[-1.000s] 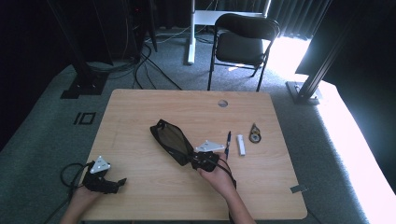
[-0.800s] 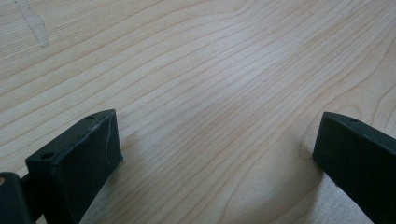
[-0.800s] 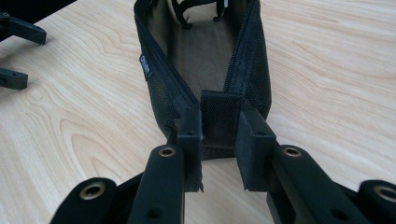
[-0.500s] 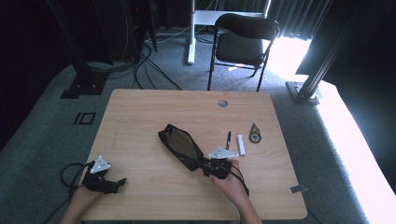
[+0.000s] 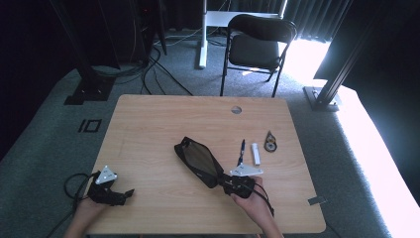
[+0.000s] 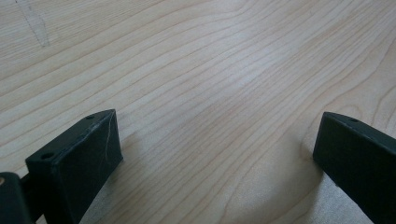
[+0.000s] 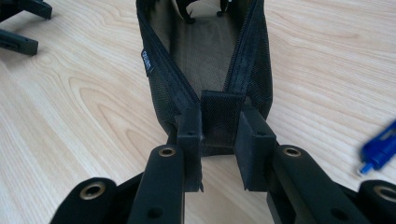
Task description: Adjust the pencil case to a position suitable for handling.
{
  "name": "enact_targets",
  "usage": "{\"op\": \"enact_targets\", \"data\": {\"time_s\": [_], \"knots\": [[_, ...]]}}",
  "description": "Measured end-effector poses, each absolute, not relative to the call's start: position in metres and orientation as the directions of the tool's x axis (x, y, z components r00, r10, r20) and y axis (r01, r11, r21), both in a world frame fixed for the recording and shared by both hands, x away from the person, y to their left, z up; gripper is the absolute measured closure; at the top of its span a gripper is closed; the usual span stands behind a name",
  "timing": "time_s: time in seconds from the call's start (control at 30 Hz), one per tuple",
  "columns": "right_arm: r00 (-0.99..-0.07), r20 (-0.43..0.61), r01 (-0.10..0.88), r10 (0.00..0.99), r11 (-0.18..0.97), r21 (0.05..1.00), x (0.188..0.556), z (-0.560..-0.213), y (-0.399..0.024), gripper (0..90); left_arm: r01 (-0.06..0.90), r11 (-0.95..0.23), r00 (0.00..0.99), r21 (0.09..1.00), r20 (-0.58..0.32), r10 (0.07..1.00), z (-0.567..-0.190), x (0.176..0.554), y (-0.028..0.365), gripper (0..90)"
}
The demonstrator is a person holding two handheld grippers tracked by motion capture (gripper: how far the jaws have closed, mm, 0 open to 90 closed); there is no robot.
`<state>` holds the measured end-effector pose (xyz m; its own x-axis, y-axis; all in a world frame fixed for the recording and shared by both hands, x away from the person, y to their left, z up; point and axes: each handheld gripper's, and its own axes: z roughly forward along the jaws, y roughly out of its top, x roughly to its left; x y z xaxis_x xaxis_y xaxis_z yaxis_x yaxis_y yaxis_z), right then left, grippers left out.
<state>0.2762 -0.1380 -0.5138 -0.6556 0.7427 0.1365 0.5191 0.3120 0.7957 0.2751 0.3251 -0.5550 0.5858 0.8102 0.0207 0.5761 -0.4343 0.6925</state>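
A black mesh pouch (image 5: 198, 159) lies unzipped in the middle of the wooden table (image 5: 148, 129), its open mouth facing up. My right gripper (image 5: 233, 186) is shut on the fabric tab at the near end of the mesh pouch (image 7: 205, 60), the tab pinched between the two pads (image 7: 191, 135). My left gripper (image 5: 116, 194) rests on the table near the front left corner. Its jaws stand wide apart, with bare wood between its fingers (image 6: 81, 158).
A blue pen (image 5: 241, 150), a white tube (image 5: 256, 153) and a small round dark object (image 5: 270, 143) lie to the right of the pouch. The blue pen (image 7: 380, 147) is close to my right gripper. A folding chair (image 5: 257, 44) stands beyond the table.
My right gripper has dragged the pouch toward the right and slightly nearer the front edge. The left gripper has stayed in place.
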Motion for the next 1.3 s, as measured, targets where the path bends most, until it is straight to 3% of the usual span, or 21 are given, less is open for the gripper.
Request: {"op": "enact_targets", "data": {"time_s": [1.3], "knots": [[-0.594,0.161,0.555,0.788,0.256,0.792,0.228,-0.513,-0.199,72.1,0.578,-0.432,0.582,0.692,0.02,0.813,-0.555,0.275,0.325,1.2]]}}
